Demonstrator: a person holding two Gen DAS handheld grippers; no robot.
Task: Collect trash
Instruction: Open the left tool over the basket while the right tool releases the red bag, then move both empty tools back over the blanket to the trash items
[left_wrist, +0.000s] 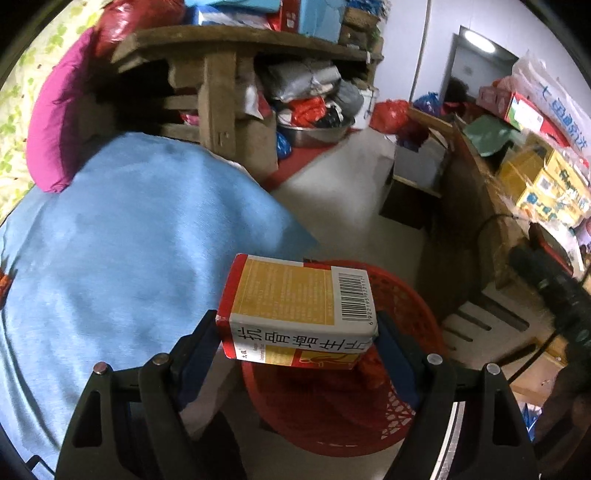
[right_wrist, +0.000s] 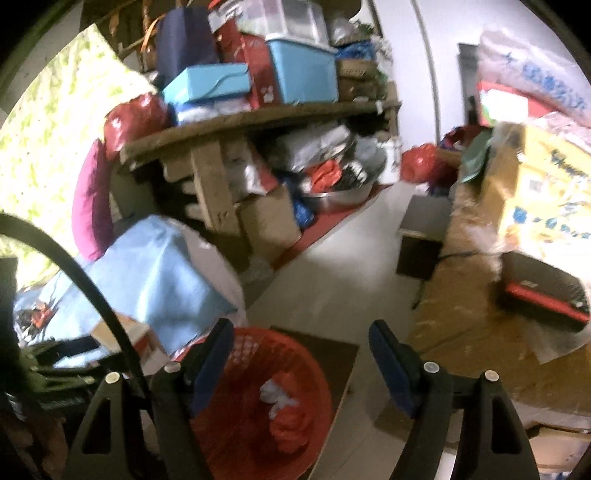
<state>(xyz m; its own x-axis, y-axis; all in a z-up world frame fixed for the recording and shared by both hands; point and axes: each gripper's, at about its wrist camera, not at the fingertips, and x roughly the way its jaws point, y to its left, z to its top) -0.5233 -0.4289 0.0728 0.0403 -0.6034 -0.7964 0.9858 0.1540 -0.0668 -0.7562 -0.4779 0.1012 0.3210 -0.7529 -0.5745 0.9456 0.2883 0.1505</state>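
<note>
Cluttered storeroom, pale floor | I am pinching a yellow medicine box (left_wrist: 295, 306) in my left gripper (left_wrist: 297, 341), lower centre, over the red basket (left_wrist: 399, 295) | centring before letting go | right gripper (right_wrist: 301, 345) gaping, empty

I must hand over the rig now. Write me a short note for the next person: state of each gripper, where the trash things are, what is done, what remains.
Left gripper: shut on a yellow and red medicine box, held above the red mesh basket.
Right gripper: open, nothing between its fingers, above the same basket.
Done: the basket already holds crumpled white paper and a red wad.
Left: drop the box into the basket. Another small box lies on the blue cloth beside the basket; whether it is trash I cannot tell.
</note>
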